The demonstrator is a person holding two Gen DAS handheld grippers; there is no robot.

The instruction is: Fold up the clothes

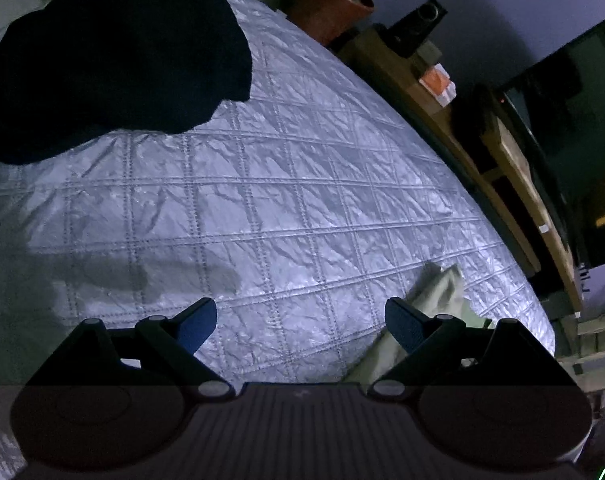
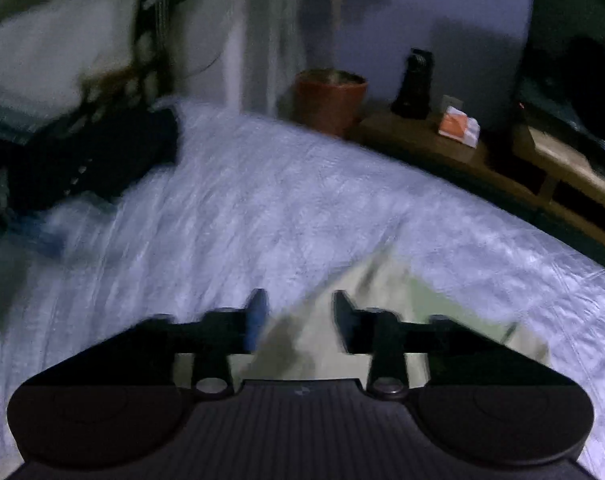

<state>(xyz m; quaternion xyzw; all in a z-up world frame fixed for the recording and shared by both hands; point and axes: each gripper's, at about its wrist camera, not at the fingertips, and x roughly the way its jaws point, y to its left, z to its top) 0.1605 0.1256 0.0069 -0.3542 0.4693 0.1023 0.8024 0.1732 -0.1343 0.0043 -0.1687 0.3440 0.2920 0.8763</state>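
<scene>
The left gripper (image 1: 300, 314) hangs over a quilted grey bedspread (image 1: 302, 200) with its jaws spread wide and nothing between them; one blue-padded finger sits over bare quilt and the other just in front of a pale green cloth (image 1: 442, 292) that lies crumpled near the bed's right edge. A dark garment (image 1: 114, 68) is heaped on the far left part of the bed, well apart from the green one. The right gripper (image 2: 298, 308) is also parted, though less widely, and holds nothing; its view is blurred, but the pale green cloth (image 2: 382, 304) shows spread on the bedspread (image 2: 262, 200) beneath and beyond its fingers. Whether the fingers touch the fabric cannot be told. The dark garment (image 2: 94, 156) lies at the far left there too. Beyond the bed stand a terracotta plant pot (image 2: 330, 100), a wooden shelf (image 2: 442, 148) carrying an orange and white box (image 2: 458, 124) and a dark upright object, too dim to identify.
</scene>
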